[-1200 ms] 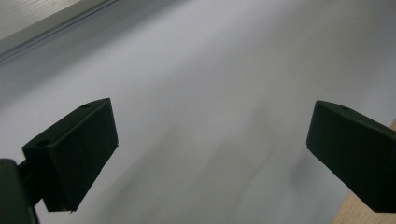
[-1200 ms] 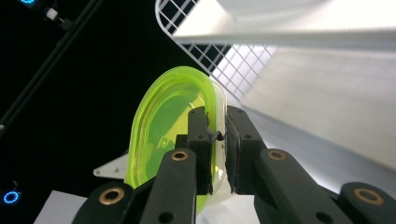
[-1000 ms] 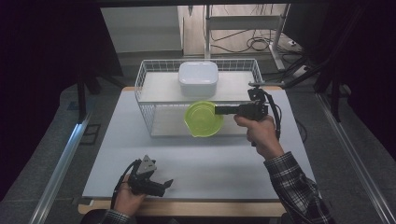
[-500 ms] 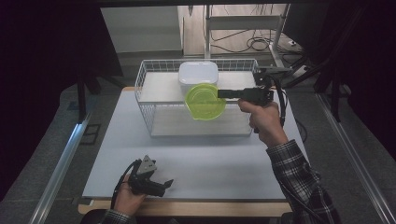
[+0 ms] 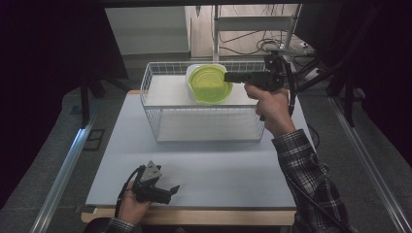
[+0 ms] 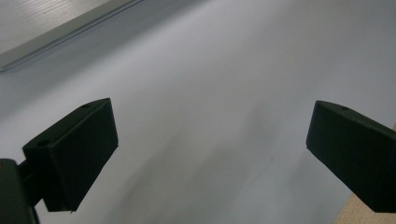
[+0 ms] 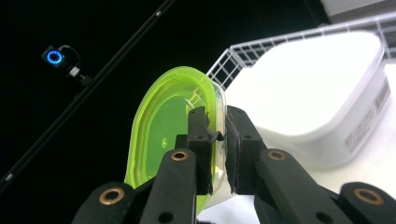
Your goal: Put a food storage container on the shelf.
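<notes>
A lime-green plastic container hangs in the air, tilted on its side with its opening facing the camera, over the white wire basket. My right gripper is shut on its rim, reaching in from the right. In the right gripper view the jaws pinch the green container by its wall. Behind it a white tub stands inside the basket at the back; the same white tub shows large here. My left gripper rests on the grey mat near the front edge, open with nothing between its fingers.
The grey mat covers the table in front of the basket. A metal rail runs along the left side. Cables and a stand lie behind the table.
My right gripper has lifted the green container up from the front of the basket and carried it toward the back, over the white tub. The left gripper has stayed put.
</notes>
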Motion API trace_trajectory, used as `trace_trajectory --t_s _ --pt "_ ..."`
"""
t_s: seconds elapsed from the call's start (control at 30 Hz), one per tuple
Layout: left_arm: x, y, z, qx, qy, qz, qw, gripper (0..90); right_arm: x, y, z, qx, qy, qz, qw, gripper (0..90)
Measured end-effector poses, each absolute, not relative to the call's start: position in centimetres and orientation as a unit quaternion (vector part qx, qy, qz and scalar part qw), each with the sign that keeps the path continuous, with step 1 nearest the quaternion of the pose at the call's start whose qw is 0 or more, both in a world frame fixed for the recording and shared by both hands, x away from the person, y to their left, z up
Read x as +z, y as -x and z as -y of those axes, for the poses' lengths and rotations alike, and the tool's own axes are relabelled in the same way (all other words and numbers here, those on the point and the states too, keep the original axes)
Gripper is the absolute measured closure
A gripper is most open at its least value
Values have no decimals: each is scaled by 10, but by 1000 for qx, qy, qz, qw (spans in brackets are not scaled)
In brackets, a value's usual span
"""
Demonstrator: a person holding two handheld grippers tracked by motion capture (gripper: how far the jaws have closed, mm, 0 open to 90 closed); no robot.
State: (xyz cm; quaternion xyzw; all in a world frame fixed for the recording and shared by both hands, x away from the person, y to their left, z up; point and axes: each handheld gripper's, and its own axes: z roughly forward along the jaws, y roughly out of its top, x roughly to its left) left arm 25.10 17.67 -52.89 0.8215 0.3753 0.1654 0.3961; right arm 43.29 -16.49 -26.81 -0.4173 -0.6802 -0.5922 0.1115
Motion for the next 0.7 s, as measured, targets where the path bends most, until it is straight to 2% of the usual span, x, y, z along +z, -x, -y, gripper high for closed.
trace_trajectory --t_s 0.4,0.7 --pt "-529 -251 -177 166 -821 -374 399 18 -249 -454 150 -599 445 662 73 817" --pt "-529 -250 -176 165 -822 -371 399 18 -247 -469 136 -592 474 650 44 817"
